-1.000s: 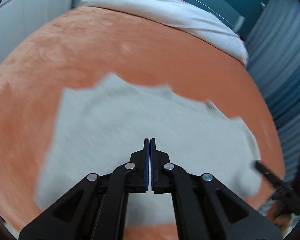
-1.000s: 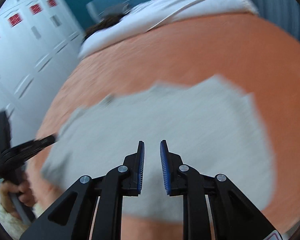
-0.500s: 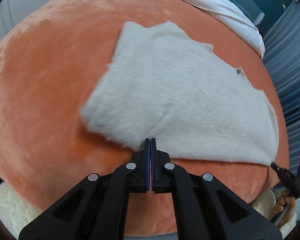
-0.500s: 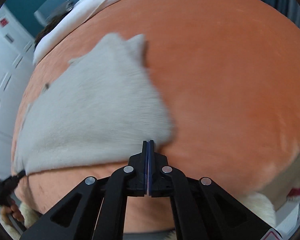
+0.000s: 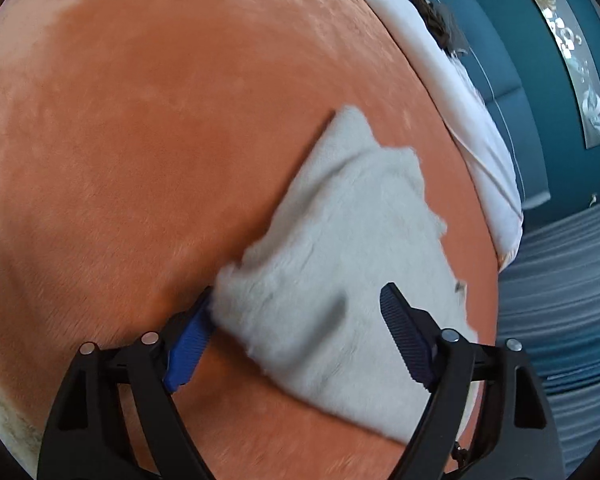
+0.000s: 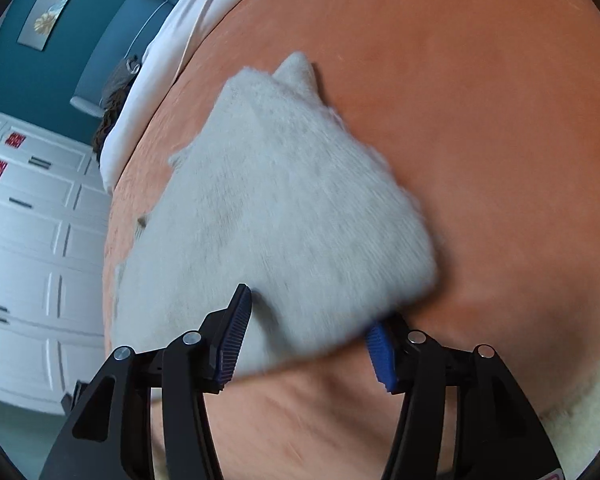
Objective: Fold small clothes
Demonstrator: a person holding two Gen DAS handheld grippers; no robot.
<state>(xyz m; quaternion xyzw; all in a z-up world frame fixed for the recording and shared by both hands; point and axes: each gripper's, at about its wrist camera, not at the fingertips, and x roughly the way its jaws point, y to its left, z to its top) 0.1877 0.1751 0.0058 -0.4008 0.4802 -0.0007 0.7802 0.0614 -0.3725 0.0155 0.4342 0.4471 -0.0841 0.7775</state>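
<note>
While the pale grey fleece garment [image 5: 352,280] lies flat on the orange plush bedspread [image 5: 148,152], both grippers stand over its near edge with nothing clamped. In the left wrist view the left gripper [image 5: 300,332] has just been opening its jaws, which now stand wide: the left blue pad sits at the garment's near left corner on the bedspread, partly tucked against the fabric edge, and the right pad hovers over the cloth further in. The corner lies between the jaws, but the pads are not pressing on it.

From the right wrist view, the right gripper [image 6: 312,328] has also just been opening, to a moderate spread. Its left pad rests above the fleece, and its right pad is at the garment's [image 6: 276,200] near right corner, half hidden by blurred fabric. The cloth lies loose between the pads.

Beyond the bedspread [image 6: 480,120] a white pillow [image 6: 172,36] runs along the far edge against a teal wall [image 6: 4,60]. White panelled cupboards [image 6: 24,264] stand to the left.
</note>
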